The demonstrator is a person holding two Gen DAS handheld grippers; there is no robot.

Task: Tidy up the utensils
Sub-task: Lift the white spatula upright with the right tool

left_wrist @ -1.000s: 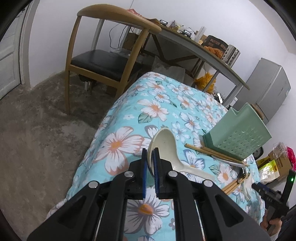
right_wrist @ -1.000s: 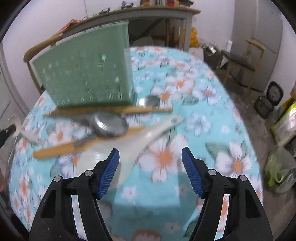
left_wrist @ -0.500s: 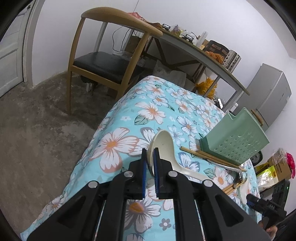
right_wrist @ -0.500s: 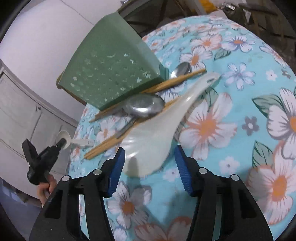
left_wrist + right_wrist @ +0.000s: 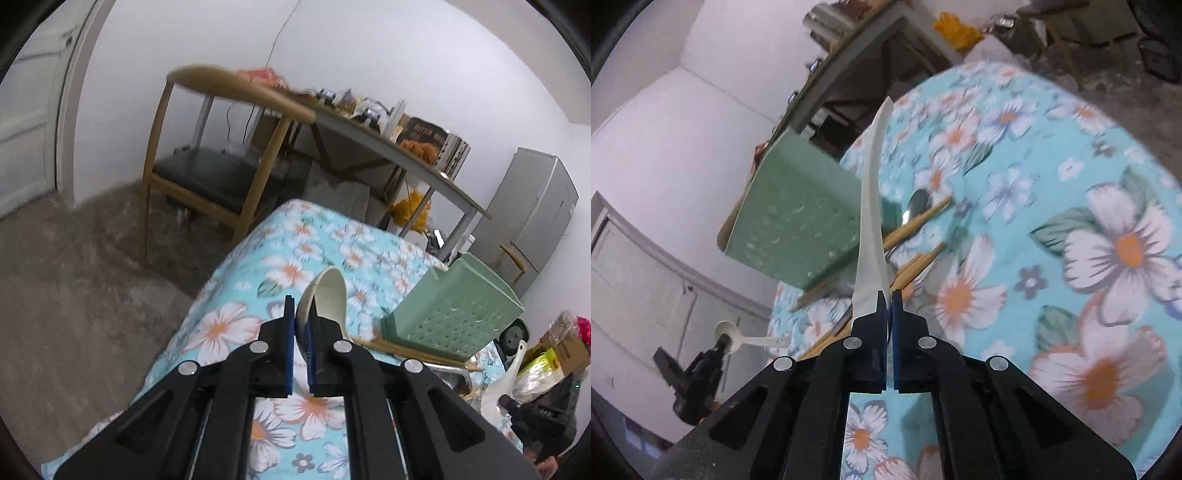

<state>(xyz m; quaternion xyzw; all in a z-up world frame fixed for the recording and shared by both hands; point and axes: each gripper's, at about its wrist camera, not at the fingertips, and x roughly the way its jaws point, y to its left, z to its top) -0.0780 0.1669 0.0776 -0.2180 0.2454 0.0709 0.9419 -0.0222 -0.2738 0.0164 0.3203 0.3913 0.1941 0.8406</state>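
Both tools are clenched: my left tool [image 5: 301,325] grips a spoon [image 5: 327,295], my right tool [image 5: 888,302] a white ladle [image 5: 871,206], above the counter [image 5: 1052,184], near the green rack [image 5: 798,218].

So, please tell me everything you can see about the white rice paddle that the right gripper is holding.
The white rice paddle looks like smooth, matte plastic, with a wide flat blade narrowing to a slim, slightly curved handle. The right gripper is shut on the blade's edge, so it is seen edge-on, handle pointing away and up. It is lifted off the floral tablecloth, in front of the green perforated holder. Only the blue pads touch it.
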